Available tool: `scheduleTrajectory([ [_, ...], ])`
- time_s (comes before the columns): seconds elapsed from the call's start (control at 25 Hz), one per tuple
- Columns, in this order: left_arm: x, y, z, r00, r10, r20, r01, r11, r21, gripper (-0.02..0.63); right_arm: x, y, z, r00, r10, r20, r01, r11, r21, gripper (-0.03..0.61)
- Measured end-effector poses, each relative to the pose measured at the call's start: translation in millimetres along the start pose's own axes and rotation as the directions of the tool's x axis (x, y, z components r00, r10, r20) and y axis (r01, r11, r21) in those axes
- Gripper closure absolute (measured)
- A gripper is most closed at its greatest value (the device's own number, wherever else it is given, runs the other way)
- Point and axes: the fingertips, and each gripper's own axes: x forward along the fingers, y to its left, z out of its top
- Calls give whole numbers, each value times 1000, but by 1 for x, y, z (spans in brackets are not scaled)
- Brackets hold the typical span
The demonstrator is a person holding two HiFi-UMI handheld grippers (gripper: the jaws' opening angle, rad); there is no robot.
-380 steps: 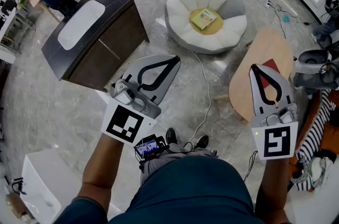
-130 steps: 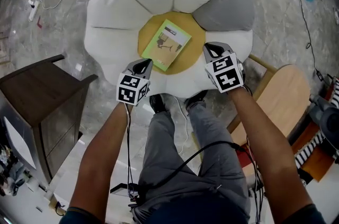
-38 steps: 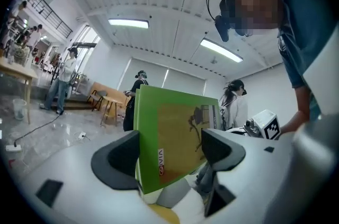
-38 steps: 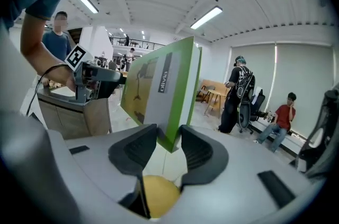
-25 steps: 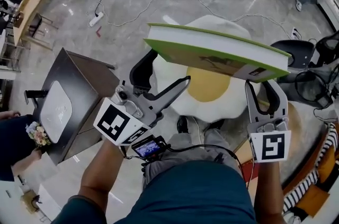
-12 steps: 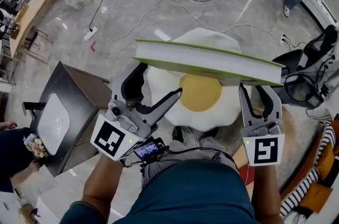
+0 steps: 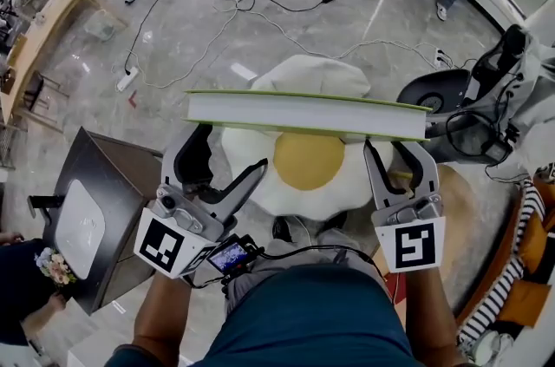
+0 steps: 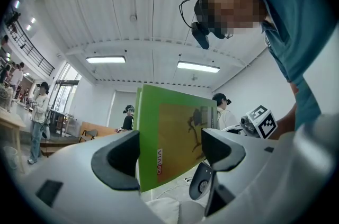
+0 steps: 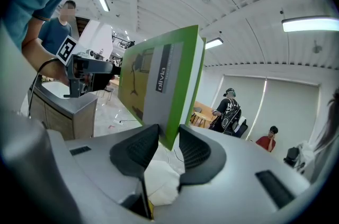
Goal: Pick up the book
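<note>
A green-covered book (image 7: 303, 114) hangs in the air over the cushion, its white page edge turned toward the head view. My right gripper (image 7: 395, 150) holds its right lower corner. In the right gripper view both pads (image 9: 190, 146) press on the book (image 9: 159, 80); these jaws have just been closing with the book between them. My left gripper (image 7: 230, 150) stands wide at the book's left end. In the left gripper view the book (image 8: 169, 138) leans against the left pad (image 8: 124, 159), and the other pad looks apart from the cover.
Below the book lies a white flower-shaped floor cushion (image 7: 308, 161) with a yellow centre. A dark cabinet (image 7: 95, 209) stands at the left. Cables (image 7: 217, 18) run across the marble floor. A black chair (image 7: 442, 88) is at the right, and people stand at the back.
Both grippers and the book have risen. The book, tilted a second ago with its cover showing, now lies level and edge-on in the head view.
</note>
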Motion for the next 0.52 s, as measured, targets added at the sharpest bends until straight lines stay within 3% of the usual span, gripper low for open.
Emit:
scheduleTrajectory([
  [0.52, -11, -2, 12, 1000, -1, 6, 1, 1000, -13, 265, -9, 5, 12, 1000, 2, -27, -3, 999, -32, 446],
])
